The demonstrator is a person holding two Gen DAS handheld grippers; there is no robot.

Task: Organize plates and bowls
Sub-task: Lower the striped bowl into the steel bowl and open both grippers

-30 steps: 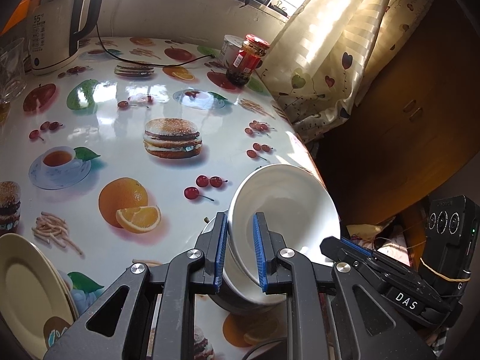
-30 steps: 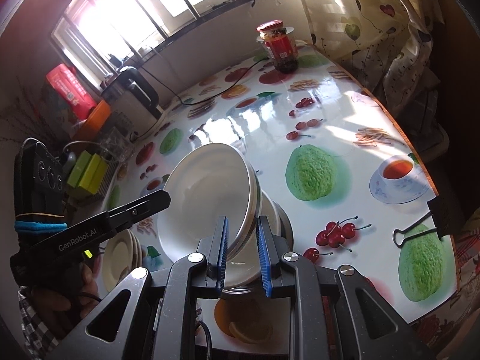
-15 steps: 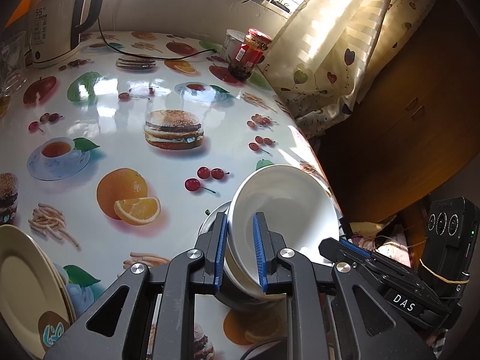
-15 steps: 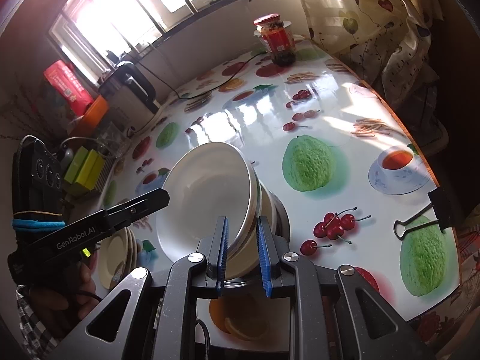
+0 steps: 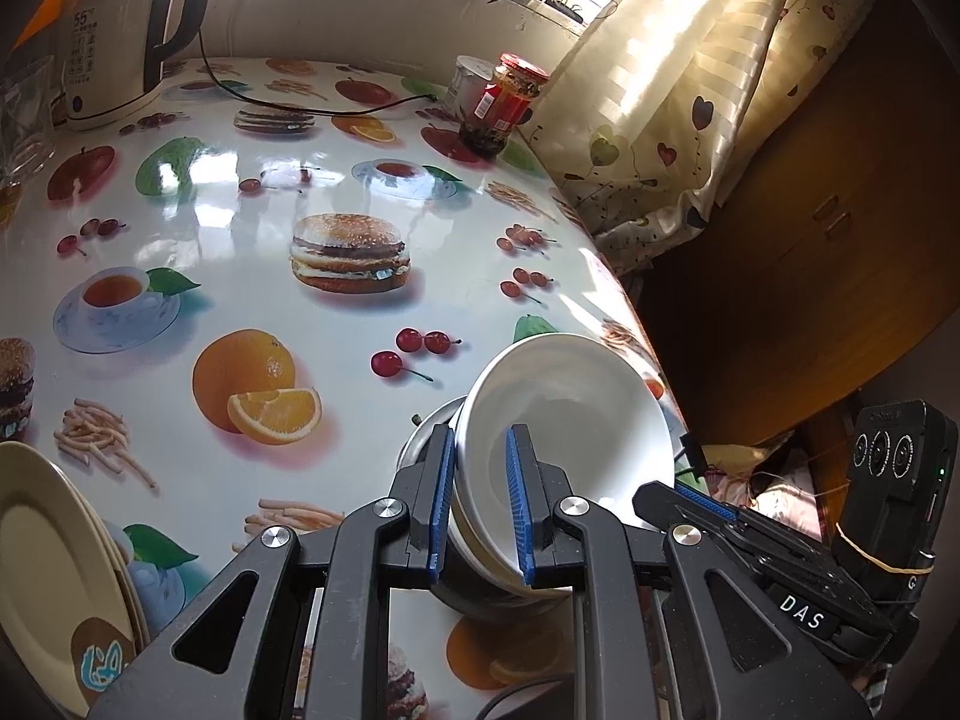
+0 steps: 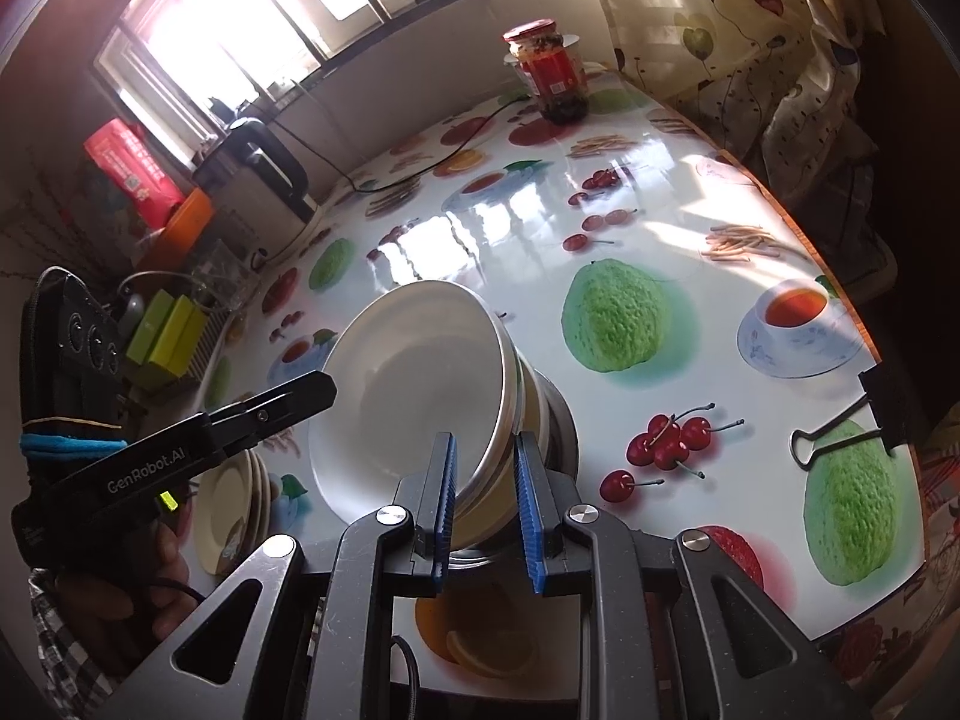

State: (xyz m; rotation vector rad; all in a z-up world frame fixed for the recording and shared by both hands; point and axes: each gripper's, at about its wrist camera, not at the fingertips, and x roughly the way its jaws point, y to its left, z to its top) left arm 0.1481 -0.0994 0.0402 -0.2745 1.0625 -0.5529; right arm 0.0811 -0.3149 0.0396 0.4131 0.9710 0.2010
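- Clamping opposite rims of the same white bowl, the left tool and the right tool each have one blue pad inside it and one outside.
- The bowl sits tilted atop a stack of bowls on the fruit-print worktop, near its front edge.
- A pile of cream plates lies to the left, apart from the bowls.
- A red-lidded jar stands at the far side.
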